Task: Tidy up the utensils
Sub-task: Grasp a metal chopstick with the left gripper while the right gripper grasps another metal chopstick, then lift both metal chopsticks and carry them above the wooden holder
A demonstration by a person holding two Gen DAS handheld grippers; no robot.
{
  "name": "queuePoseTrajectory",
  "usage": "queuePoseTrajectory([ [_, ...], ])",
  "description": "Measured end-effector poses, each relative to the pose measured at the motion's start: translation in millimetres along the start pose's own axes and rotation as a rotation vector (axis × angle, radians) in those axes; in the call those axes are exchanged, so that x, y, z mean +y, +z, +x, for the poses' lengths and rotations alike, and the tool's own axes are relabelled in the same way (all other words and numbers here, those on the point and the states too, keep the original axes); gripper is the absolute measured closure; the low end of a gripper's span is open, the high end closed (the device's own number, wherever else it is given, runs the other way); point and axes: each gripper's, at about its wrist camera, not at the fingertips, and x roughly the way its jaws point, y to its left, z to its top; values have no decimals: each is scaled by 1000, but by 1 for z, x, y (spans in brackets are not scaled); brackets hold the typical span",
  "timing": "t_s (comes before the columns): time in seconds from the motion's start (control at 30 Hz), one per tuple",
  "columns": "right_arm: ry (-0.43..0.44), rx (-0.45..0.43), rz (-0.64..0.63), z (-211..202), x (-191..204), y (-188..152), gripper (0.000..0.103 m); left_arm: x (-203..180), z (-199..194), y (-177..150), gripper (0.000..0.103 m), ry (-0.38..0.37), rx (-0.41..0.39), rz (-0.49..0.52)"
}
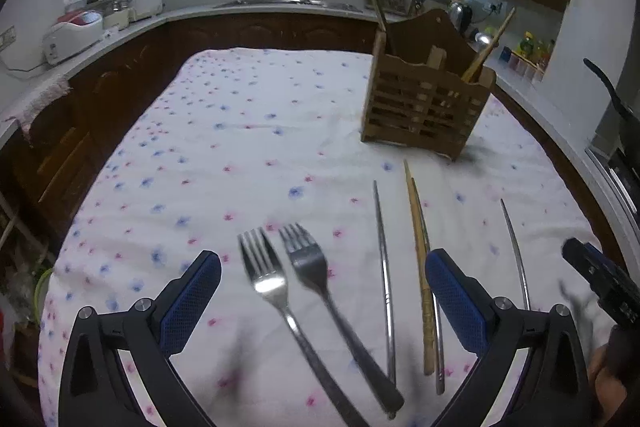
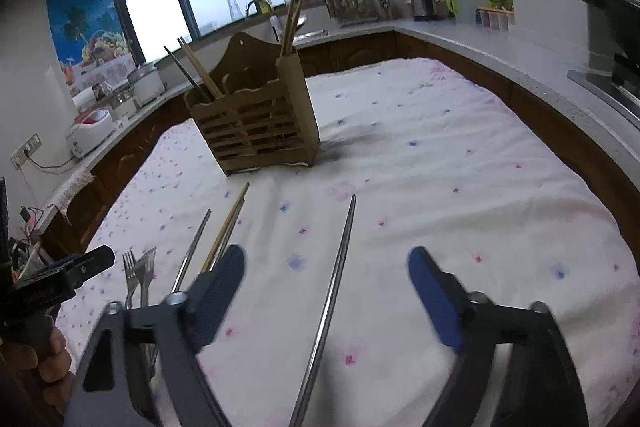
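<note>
A table covered by a white cloth printed with small pink and blue flowers [image 1: 240, 131] is seen from both wrist cameras. Toward its far side a slatted wooden utensil holder with a scalloped back [image 1: 428, 107] is stood upright; wooden chopsticks [image 2: 294, 15] are leaned in one end compartment and further sticks [image 2: 196, 71] in the other.

On the cloth nearer the cameras, two stainless steel forks [image 1: 296, 291] are laid side by side, tines pointing toward the holder, their handles crossing close to the lower edge of the left view. Just to their right a thin steel chopstick [image 1: 385, 279] is laid, then a pale wooden chopstick [image 1: 420, 267] with another steel one partly hidden beneath it, and well apart to the right a single steel chopstick [image 2: 332, 291].

The left gripper [image 1: 322, 287] is held with its blue-padded jaws spread wide above the forks and the neighbouring chopsticks; nothing is touched by the pads. The right gripper [image 2: 326, 291] is also spread, its jaws set either side of the lone steel chopstick, with clear gaps between pads and metal, so nothing is gripped. A person's fingers [image 2: 56, 359] are seen wrapped around the left tool's handle.
</note>
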Motion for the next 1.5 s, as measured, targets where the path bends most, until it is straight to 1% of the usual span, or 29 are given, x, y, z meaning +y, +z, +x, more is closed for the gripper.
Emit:
queuePoseTrajectory([
  [0.03,-1,8,0,3,0,2,31,-2,4,4,5,-4,7,7],
  [0.07,-1,19,3,7,-1,4,38,-3,8,8,13,-9,12,12],
  [0.1,0,32,8,12,-2,7,42,-4,13,13,18,-21,23,19],
  [0.13,0,50,14,19,-4,10,43,-5,18,16,29,-31,32,23],
  [0.17,0,64,15,25,-5,12,47,-5,24,20,34,-40,45,25],
  [0.2,2,81,17,32,-6,13,52,-6,31,25,35,-49,59,31],
  [0.23,3,94,20,37,-7,14,55,-8,38,29,40,-56,70,42],
  [0.27,-2,113,20,44,-8,15,60,-9,45,32,46,-65,82,51],
  [0.33,-12,146,21,57,-11,16,63,-12,61,39,48,-90,119,63],
  [0.4,-22,172,21,67,-13,18,70,-13,74,44,52,-100,152,67],
  [0.47,-27,188,21,75,-16,21,74,-16,86,50,58,-105,179,78],
  [0.53,-38,205,12,82,-16,24,75,-20,99,55,62,-99,201,102],
  [0.6,-52,232,0,90,-16,24,79,-25,110,57,63,-98,223,113],
  [0.7,-80,238,-36,94,-10,25,81,-27,126,60,63,-93,258,117],
  [0.8,-104,244,-66,97,-5,25,84,-30,141,58,67,-104,295,125],
  [0.83,-114,244,-81,98,-2,25,84,-32,142,58,67,-96,283,138],
  [0.93,-141,237,-126,99,4,23,85,-39,144,56,68,-68,283,180],
  [1.0,-149,230,-149,100,8,21,92,-45,146,55,69,-55,282,206],
  [1.03,-146,229,-153,100,10,21,95,-47,147,55,73,-49,278,215],
  [1.07,-146,226,-149,100,10,21,96,-49,149,54,80,-52,272,226],
  [1.1,-139,226,-141,99,9,21,97,-51,149,53,84,-58,269,228],
  [1.13,-129,227,-128,99,7,22,97,-51,150,53,94,-68,268,225],
  [1.17,-113,230,-108,99,4,23,97,-50,151,53,97,-74,267,223],
  [1.3,-43,225,-18,91,-9,27,98,-46,150,53,98,-93,266,201],
  [1.37,-13,213,6,83,-10,30,98,-41,146,53,98,-119,269,173],
  [1.4,8,203,22,78,-11,33,98,-38,143,54,98,-126,265,165],
  [1.5,35,175,34,63,-11,40,98,-33,126,58,99,-148,238,130],
])
